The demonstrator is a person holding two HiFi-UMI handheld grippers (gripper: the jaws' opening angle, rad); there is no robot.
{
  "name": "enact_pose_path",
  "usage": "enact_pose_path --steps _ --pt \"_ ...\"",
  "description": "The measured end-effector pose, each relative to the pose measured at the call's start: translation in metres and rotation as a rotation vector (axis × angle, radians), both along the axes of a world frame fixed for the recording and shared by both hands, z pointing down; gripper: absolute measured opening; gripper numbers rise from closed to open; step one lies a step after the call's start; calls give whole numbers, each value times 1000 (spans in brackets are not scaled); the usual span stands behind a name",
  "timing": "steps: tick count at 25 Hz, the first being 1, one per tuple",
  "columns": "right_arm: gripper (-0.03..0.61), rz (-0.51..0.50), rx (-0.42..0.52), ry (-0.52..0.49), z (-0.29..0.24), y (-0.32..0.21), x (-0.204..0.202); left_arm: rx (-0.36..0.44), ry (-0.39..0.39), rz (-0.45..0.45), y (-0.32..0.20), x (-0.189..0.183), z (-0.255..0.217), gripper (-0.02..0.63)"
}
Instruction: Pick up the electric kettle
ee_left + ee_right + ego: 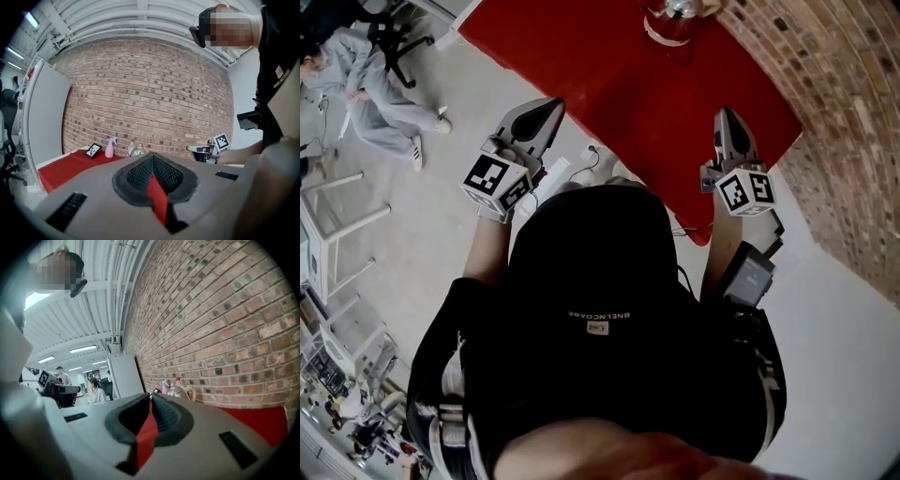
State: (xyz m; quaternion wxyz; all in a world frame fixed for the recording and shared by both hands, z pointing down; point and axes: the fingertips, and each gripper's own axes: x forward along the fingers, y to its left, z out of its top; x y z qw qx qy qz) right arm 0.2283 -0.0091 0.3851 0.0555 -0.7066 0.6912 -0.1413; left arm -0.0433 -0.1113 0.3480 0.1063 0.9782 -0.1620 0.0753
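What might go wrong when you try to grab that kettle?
The left tongs and right tongs are both shut; unless one opens, it may just shove the kettle. The pink spray bottle and a small bottle stand close by it, so a wide reach might knock them over.

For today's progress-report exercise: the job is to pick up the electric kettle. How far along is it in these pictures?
Done: nothing yet; the electric kettle stands untouched on the red table by the brick wall. In hand: the left gripper and right gripper are held out toward the table, both shut and empty, well short of the kettle. Left: reach it, open the jaws, grip and lift.
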Motion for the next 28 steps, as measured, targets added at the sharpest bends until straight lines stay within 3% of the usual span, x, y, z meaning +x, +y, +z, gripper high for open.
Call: enact_pose_path --steps 9,28 --pt "53 -51 -29 18 12 -59 51 -32 1 -134 -12 -2 4 6" --pt "144 -108 -158 61 86 -176 131 -67 -50 -253 -35 36 42 6"
